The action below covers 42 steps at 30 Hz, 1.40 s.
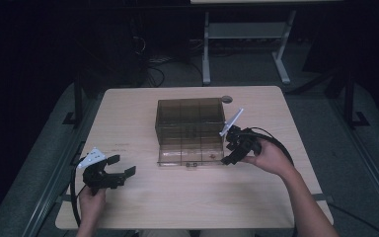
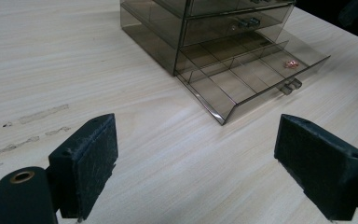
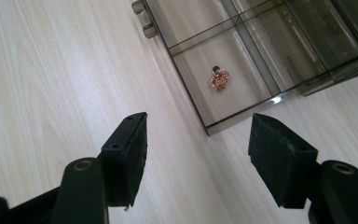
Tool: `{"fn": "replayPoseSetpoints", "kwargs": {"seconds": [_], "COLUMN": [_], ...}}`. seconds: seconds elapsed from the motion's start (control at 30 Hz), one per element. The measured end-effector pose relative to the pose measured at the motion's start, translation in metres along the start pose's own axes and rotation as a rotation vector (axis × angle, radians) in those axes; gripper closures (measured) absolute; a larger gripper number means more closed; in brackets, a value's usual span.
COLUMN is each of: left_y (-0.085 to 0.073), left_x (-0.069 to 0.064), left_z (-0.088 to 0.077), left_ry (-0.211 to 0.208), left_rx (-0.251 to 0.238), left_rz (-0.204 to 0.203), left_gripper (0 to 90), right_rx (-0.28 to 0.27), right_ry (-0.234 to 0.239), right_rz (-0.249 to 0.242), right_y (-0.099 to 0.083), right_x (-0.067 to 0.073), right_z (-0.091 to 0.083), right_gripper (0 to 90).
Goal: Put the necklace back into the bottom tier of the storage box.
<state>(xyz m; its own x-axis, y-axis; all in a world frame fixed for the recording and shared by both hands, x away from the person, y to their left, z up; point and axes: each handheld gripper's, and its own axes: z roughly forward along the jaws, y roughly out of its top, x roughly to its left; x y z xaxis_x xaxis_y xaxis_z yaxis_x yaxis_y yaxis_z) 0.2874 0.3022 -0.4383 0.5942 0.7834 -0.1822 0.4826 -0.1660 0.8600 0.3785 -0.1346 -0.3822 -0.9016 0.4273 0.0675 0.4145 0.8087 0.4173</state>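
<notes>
While the bottom drawer (image 1: 190,154) of the smoky clear organiser box (image 1: 190,121) stands pulled out toward the near edge of the surface (image 1: 143,207), a small pink-and-copper trinket (image 3: 219,79) lies in its right-hand compartment, near the drawer's front corner. Box sits mid-surface, toward the far edge.

Step in hand, as I judge it: working that open drawer, either lifting the trinket out or, having set it in, pushing the drawer shut.

Right gripper (image 1: 231,150): just beside the drawer's right front corner, jaws spread wide, nothing between them, not touching drawer or trinket.

Left gripper (image 1: 112,167): low near the left near corner, well apart from the box, jaws wide open, empty.

Next move calls for either a steep, narrow descent inside the compartment walls, or a squared push against the front handle (image 2: 291,86) without skewing the drawer.
</notes>
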Motion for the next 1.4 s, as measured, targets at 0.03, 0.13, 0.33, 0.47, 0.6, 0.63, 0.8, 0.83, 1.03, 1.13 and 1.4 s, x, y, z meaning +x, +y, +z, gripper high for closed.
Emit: {"fn": "replayPoseSetpoints", "kwargs": {"seconds": [0.03,0.13,0.33,0.47,0.6,0.63,0.8,0.83,1.03,1.13,1.4], "left_y": [0.0,0.0,0.0,0.0,0.0,0.0,0.0,0.0,0.0,0.0,-0.001], "left_x": [0.0,0.0,0.0,0.0,0.0,0.0,-0.001,-0.001,-0.001,-0.001,-0.002], "left_z": [0.0,0.0,0.0,0.0,0.001,0.001,0.001,0.001,0.001,0.001,0.0], "left_ry": [-0.001,-0.001,-0.001,-0.001,-0.001,-0.001,-0.001,-0.001,-0.001,-0.001,-0.001], "left_rx": [0.001,0.002,0.003,0.006,0.006,0.006,0.004,0.006,0.009,0.007,0.004], "left_rz": [0.0,0.001,0.001,0.002,0.002,0.002,0.003,0.003,0.008,0.008,0.004], "left_gripper": [12.9,12.9,12.9,12.9,12.9,12.9,12.9,12.9,12.9,12.9,12.9], "right_rx": [0.0,-0.002,-0.005,-0.007,-0.01,-0.01,-0.013,-0.013,-0.017,-0.02,-0.028], "right_ry": [-0.003,-0.004,-0.004,-0.002,-0.006,-0.006,-0.008,-0.01,-0.013,-0.017,-0.016], "right_rz": [0.001,0.006,0.01,0.013,0.008,0.008,0.01,0.006,0.016,0.018,0.033], "right_y": [-0.002,-0.006,-0.012,-0.017,-0.021,-0.021,-0.031,-0.033,-0.047,-0.05,-0.071], "right_x": [0.001,0.002,0.004,0.007,0.01,0.01,0.017,0.017,0.023,0.025,0.033], "right_z": [-0.001,-0.003,-0.005,-0.008,-0.009,-0.009,-0.009,-0.009,-0.009,-0.009,-0.005], "right_gripper": [36.3,35.6,35.4,35.2,35.1,35.1,35.0,34.9,35.0,34.9,34.9]}}
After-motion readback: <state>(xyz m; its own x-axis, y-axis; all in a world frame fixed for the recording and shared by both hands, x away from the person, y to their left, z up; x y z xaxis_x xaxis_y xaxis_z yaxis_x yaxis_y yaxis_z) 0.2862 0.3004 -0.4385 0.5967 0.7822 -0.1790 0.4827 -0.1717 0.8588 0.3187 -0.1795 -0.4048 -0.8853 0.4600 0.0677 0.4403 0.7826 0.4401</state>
